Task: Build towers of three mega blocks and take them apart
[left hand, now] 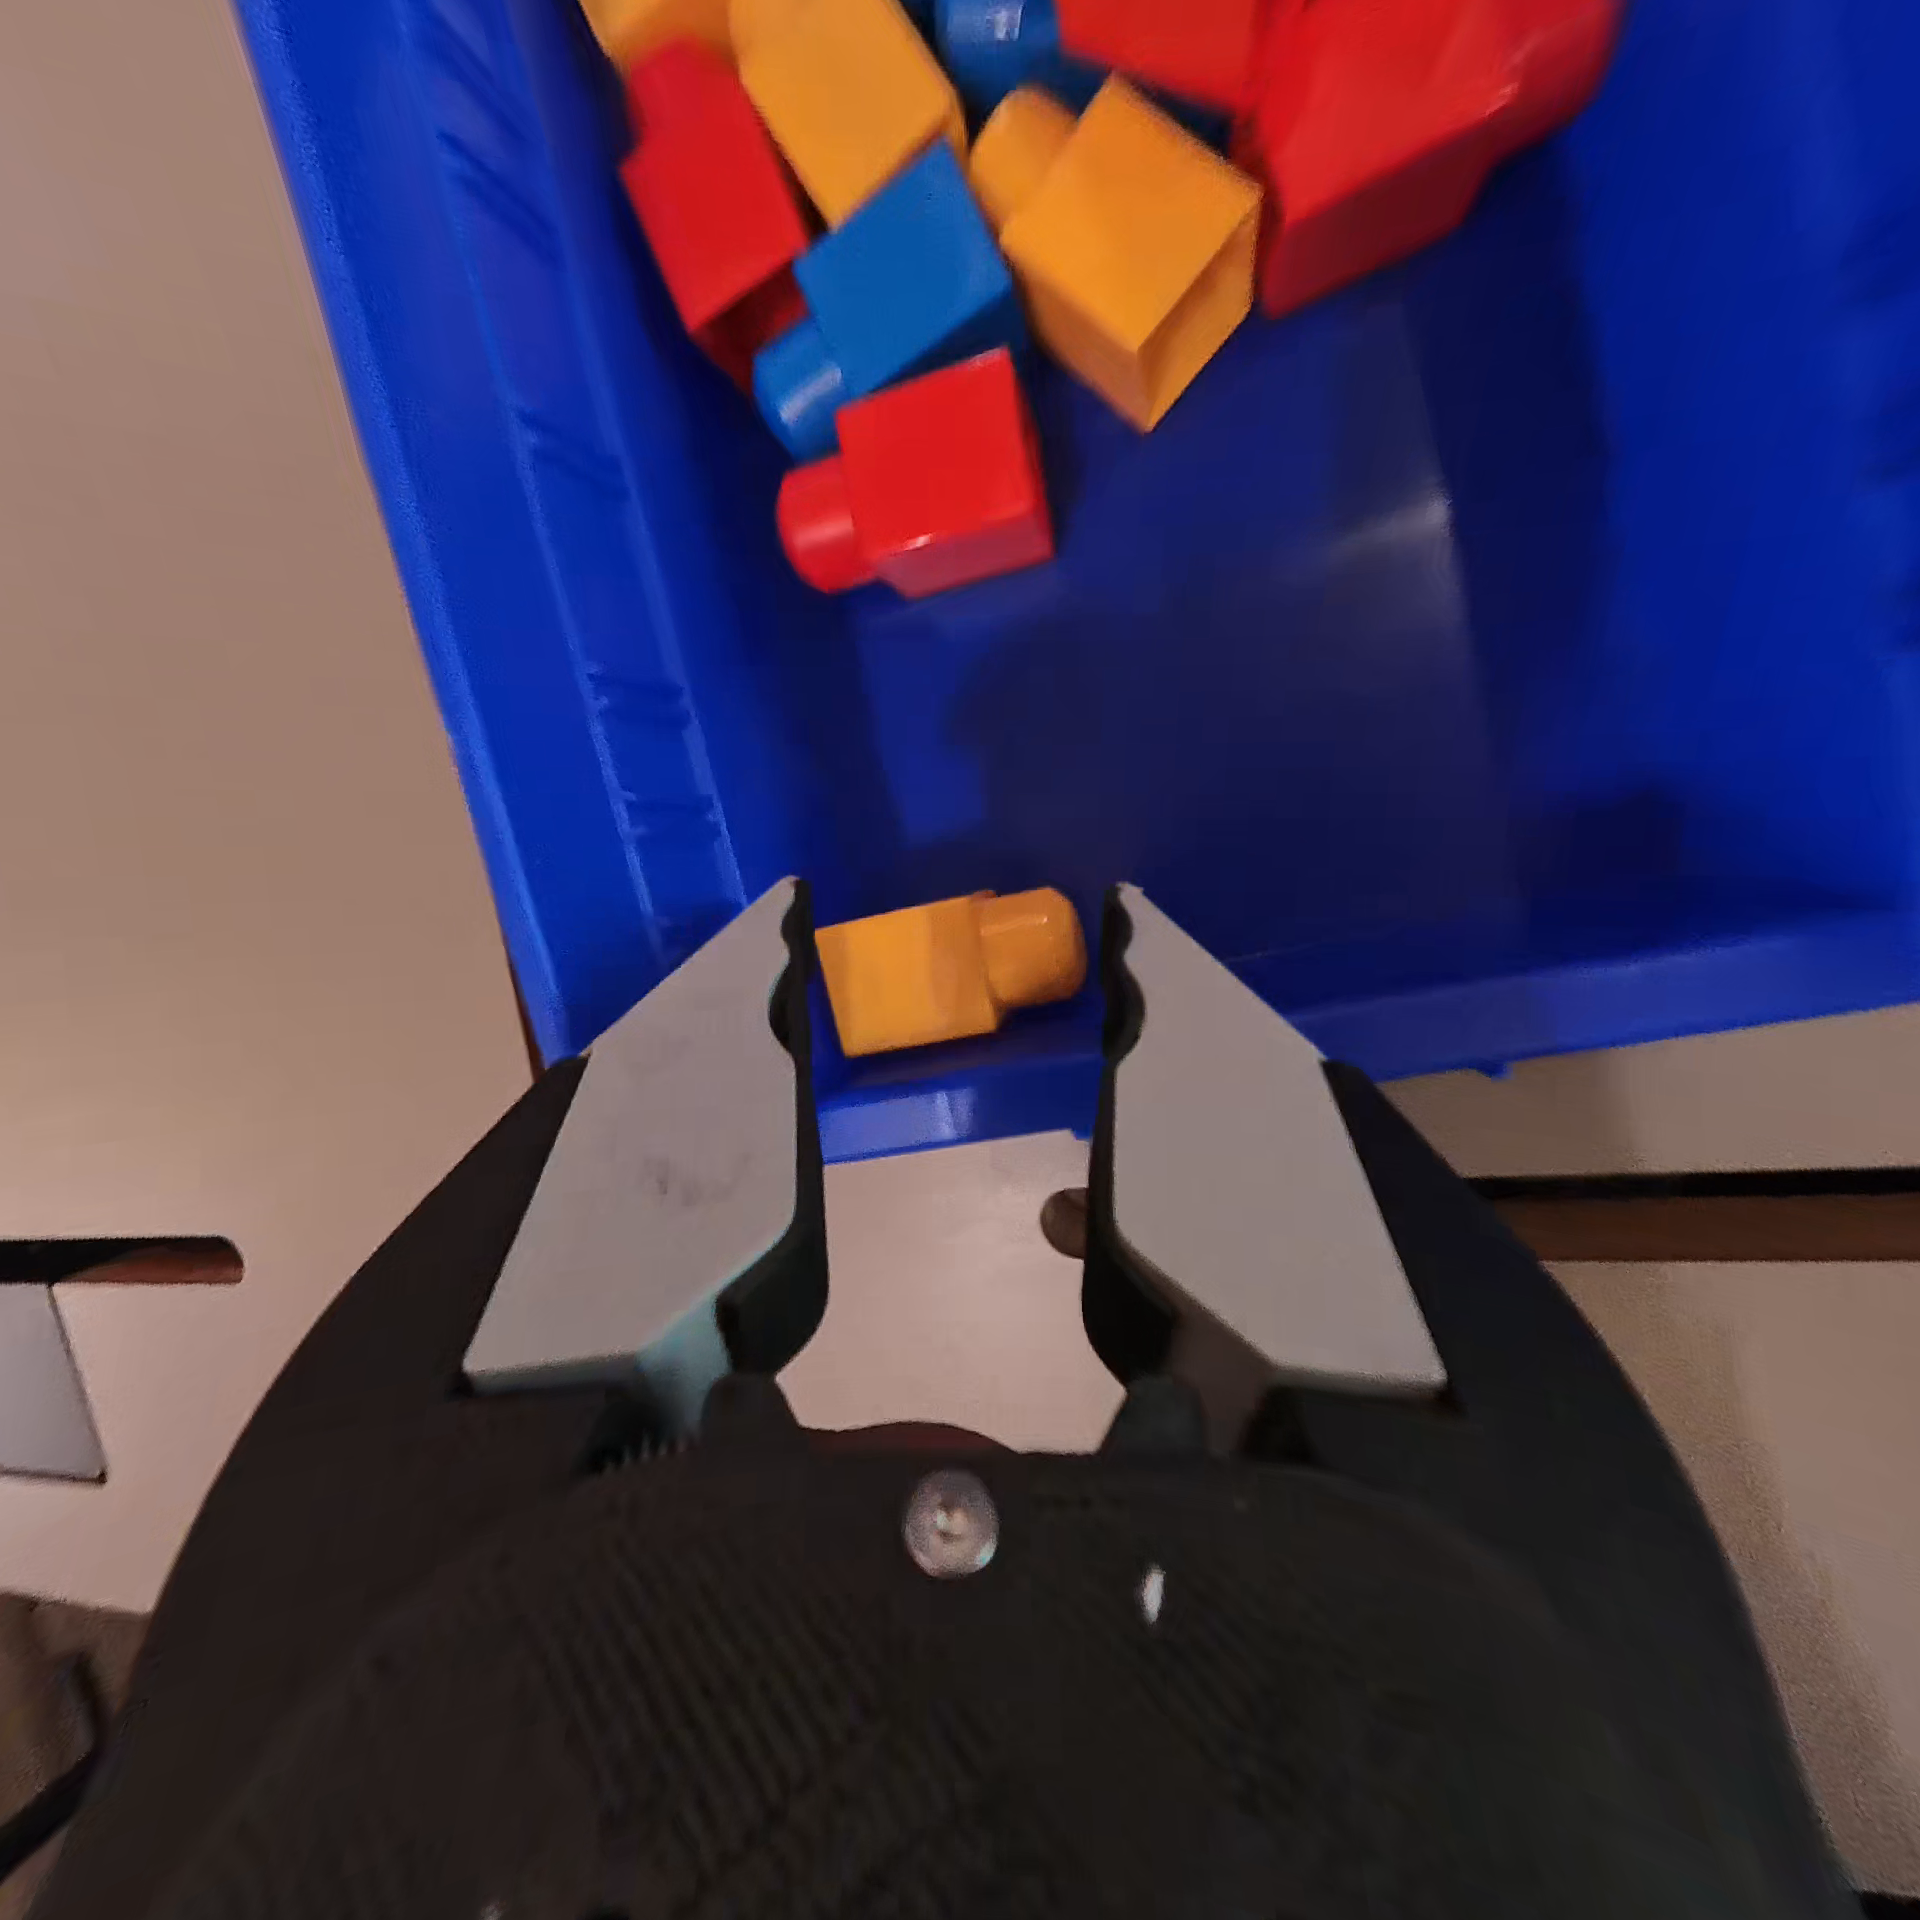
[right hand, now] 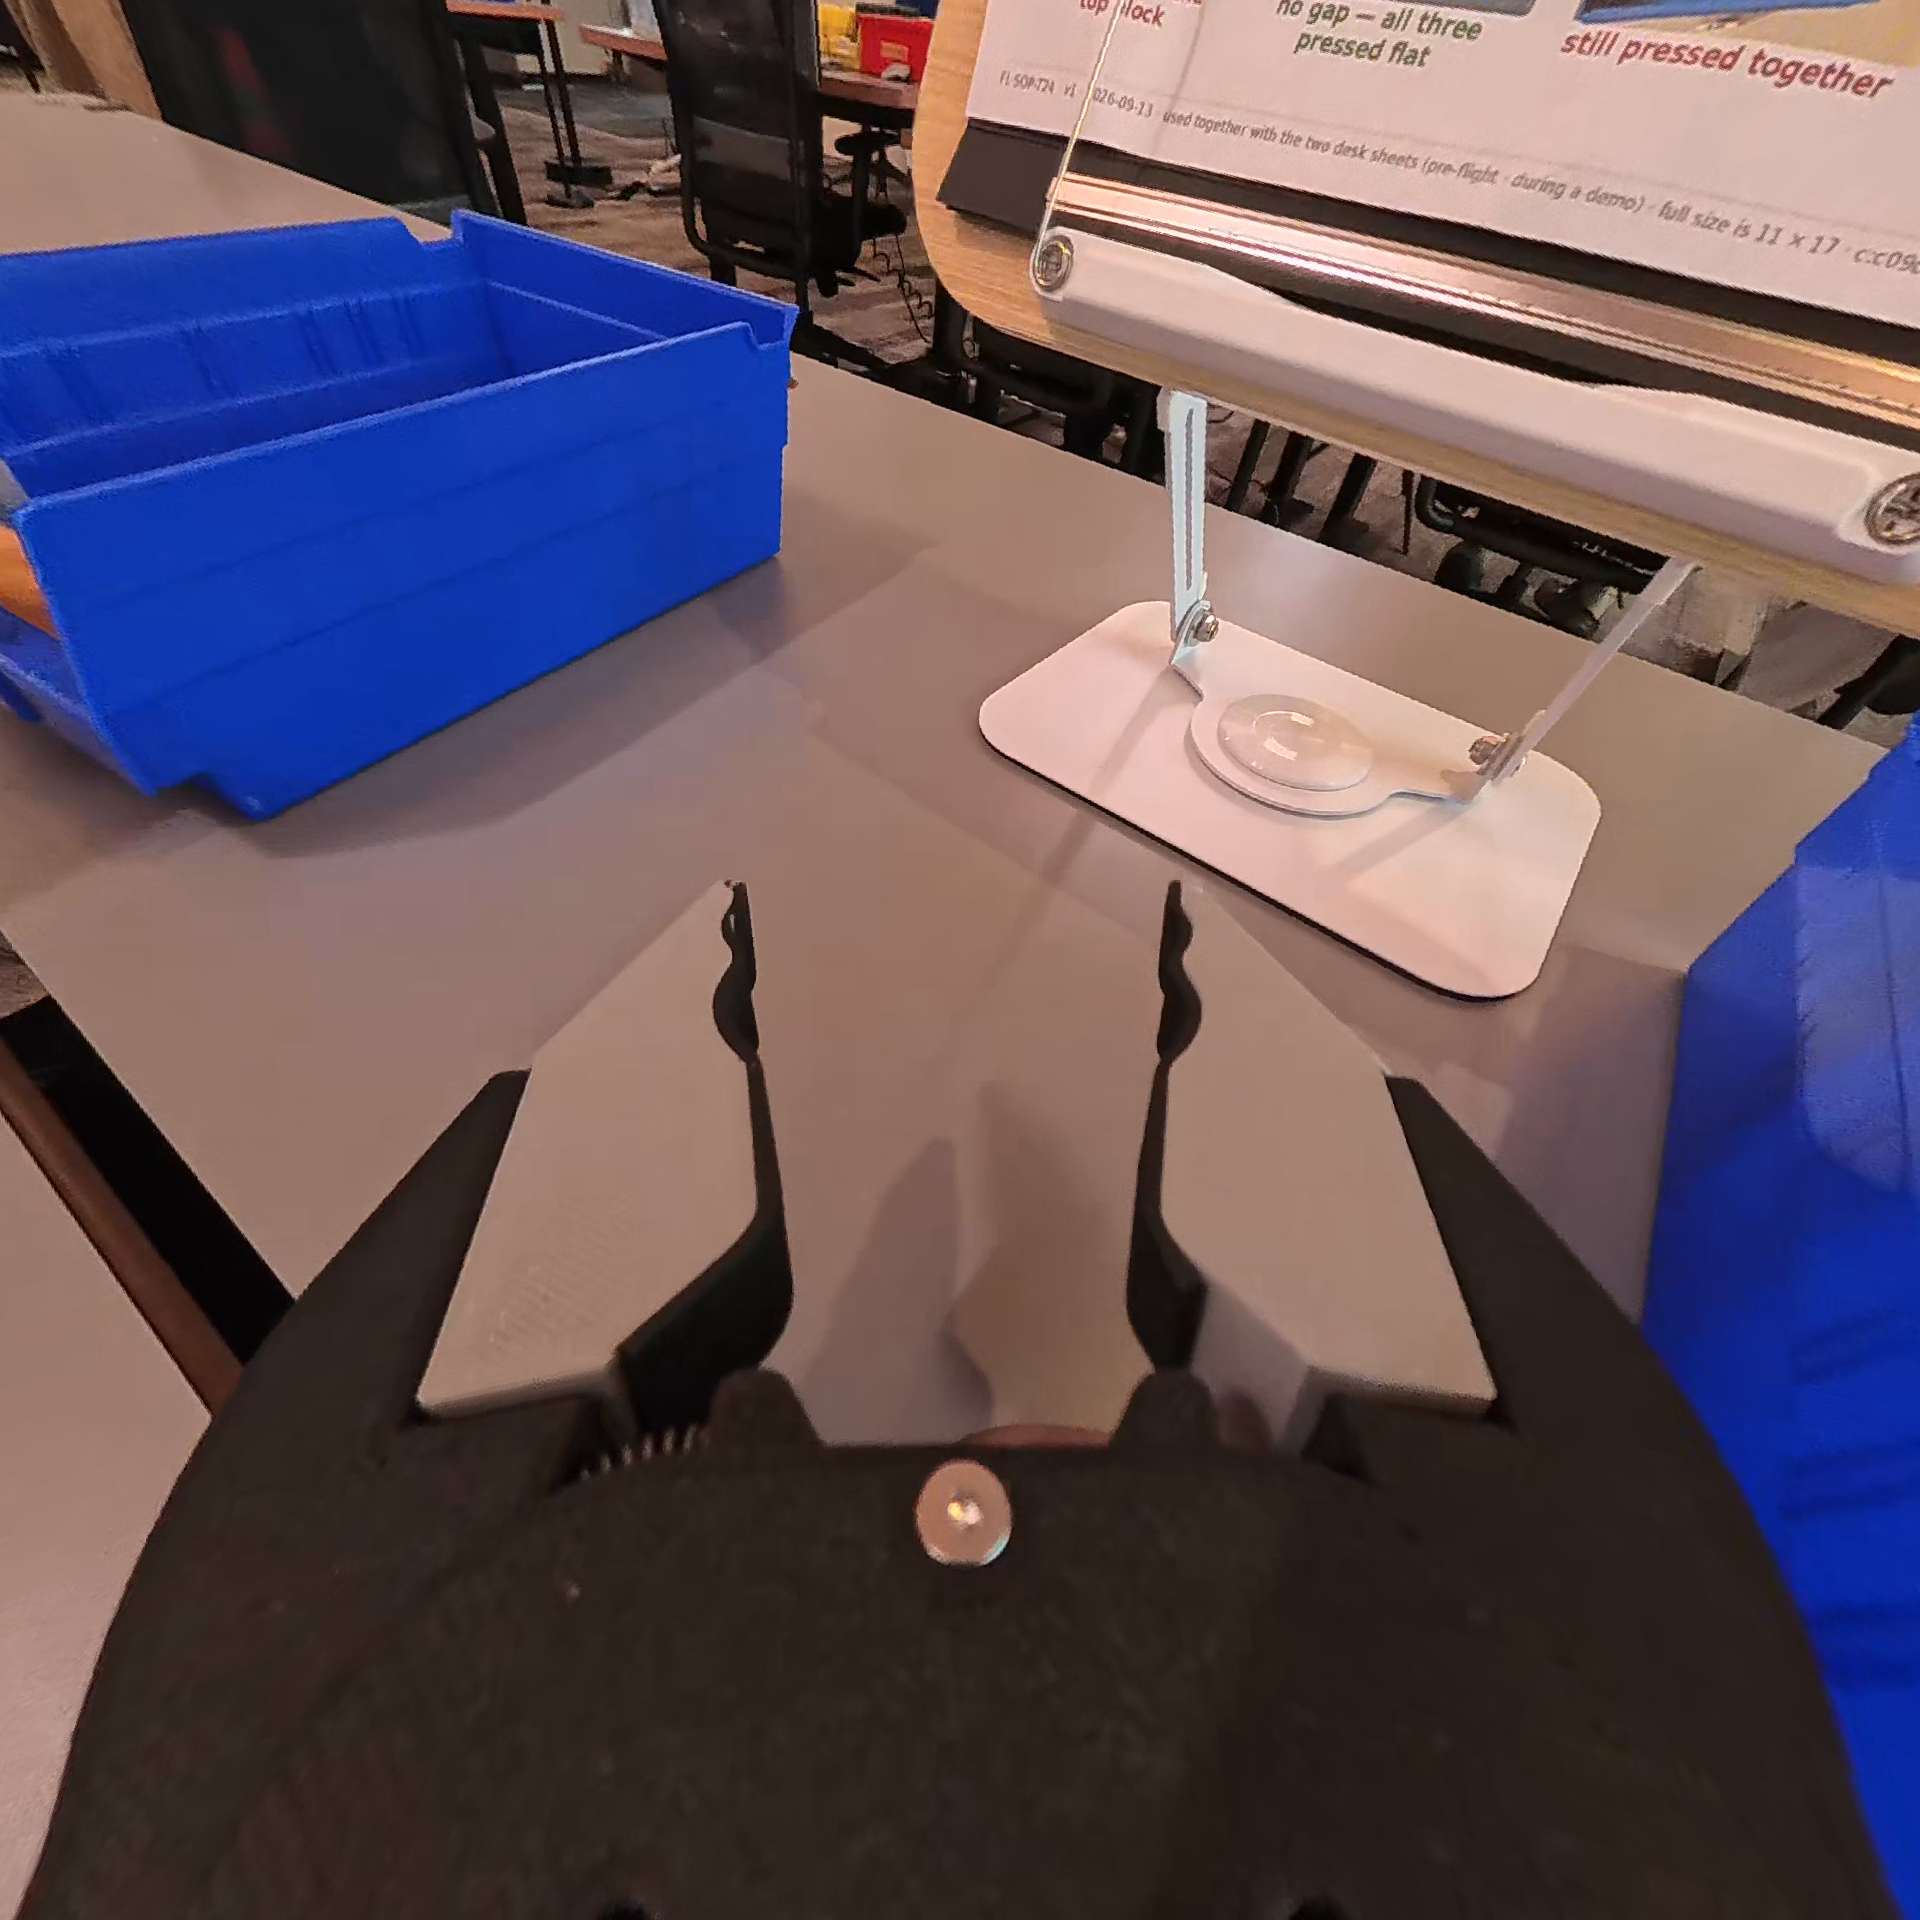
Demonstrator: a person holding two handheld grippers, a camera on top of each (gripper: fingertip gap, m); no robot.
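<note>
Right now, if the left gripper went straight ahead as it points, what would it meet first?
Most likely the orange block lying in the blue bin; it sits between the open left gripper tips, apparently untouched.

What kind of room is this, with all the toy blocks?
Probably an office or lab workspace, not a playroom: black office chairs and more desks stand behind the grey table, and an instruction sheet on a stand sits beside a blue bin.

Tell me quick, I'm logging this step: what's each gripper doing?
Left gripper: open, holding nothing, fingers either side of the orange block in the blue bin.
Right gripper: open, empty, above the table.
</note>
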